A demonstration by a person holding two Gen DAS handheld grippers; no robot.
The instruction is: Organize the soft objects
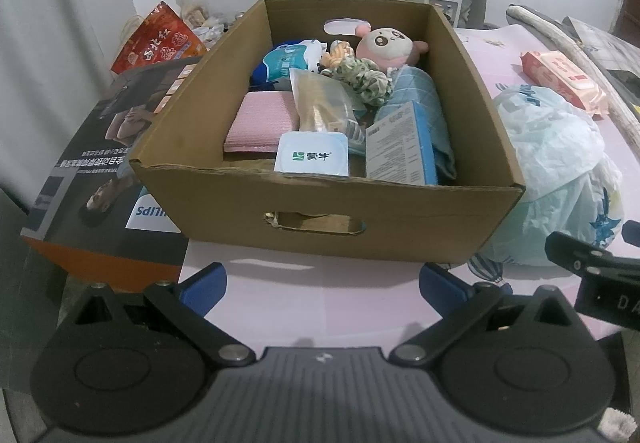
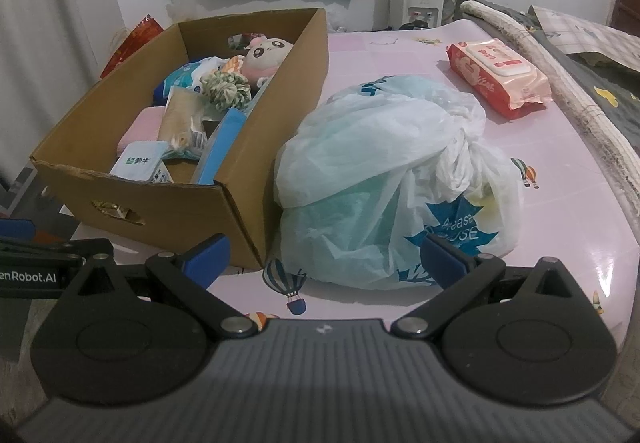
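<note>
At the table's (image 2: 400,55) left edge stands one open cardboard box (image 1: 320,203), partly on a printed carton (image 1: 100,163). Inside it lie one pink plush toy (image 1: 386,43), one green scrunchie (image 1: 360,77), one pink cloth (image 1: 260,123), one blue cloth (image 1: 416,87) and assorted packets. Just right of the box sits one crumpled plastic bag (image 2: 380,163); towards the far right corner, one pack of wet wipes (image 2: 498,73). Left gripper (image 1: 322,285) and right gripper (image 2: 324,255) both hover empty at the near edge, fingers spread wide.

Plush toy (image 1: 385,43) in the box (image 1: 320,211); bag (image 2: 392,179) beside it.
</note>
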